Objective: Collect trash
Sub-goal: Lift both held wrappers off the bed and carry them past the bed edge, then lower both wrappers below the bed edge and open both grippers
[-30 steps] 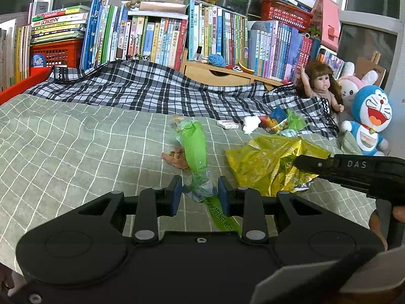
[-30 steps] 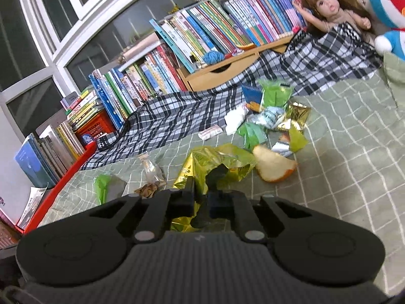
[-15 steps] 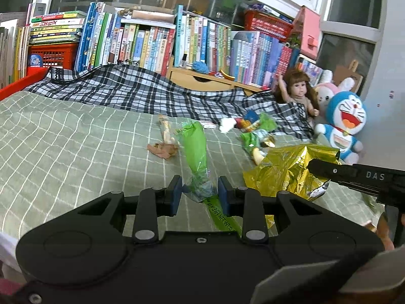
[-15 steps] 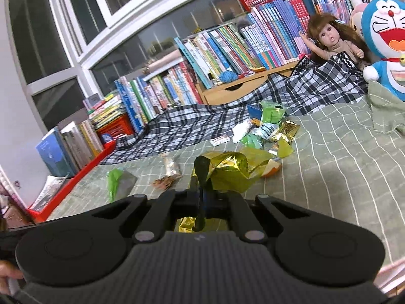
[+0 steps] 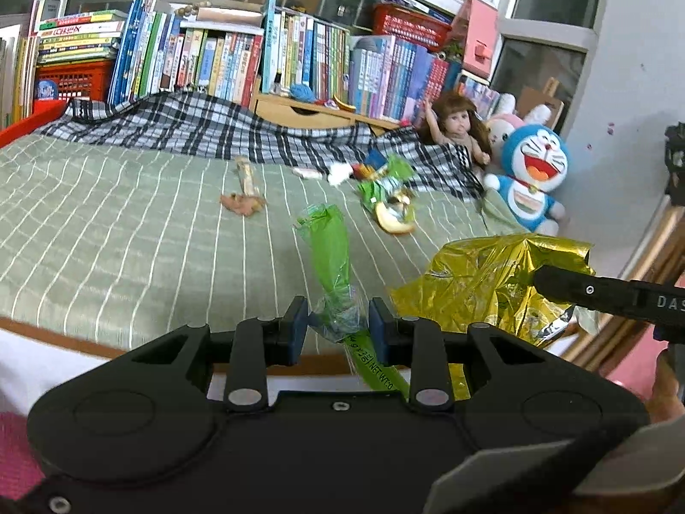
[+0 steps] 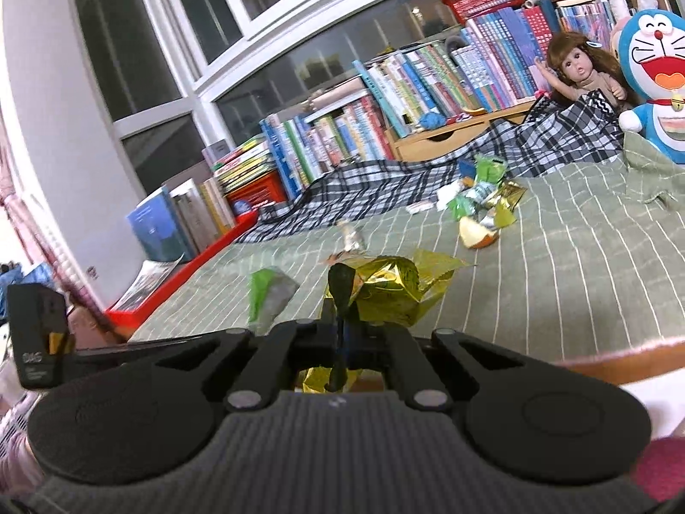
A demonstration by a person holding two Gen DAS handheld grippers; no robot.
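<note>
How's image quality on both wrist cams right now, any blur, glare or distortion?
Left wrist: strong fisheye bend in the book row; soft motion blur on the bed trash, while the green wrapper in the left tongs stays sharper. Right wrist: window frame bows heavily; specular glare on the gold foil wrapper; dim corners.
</note>
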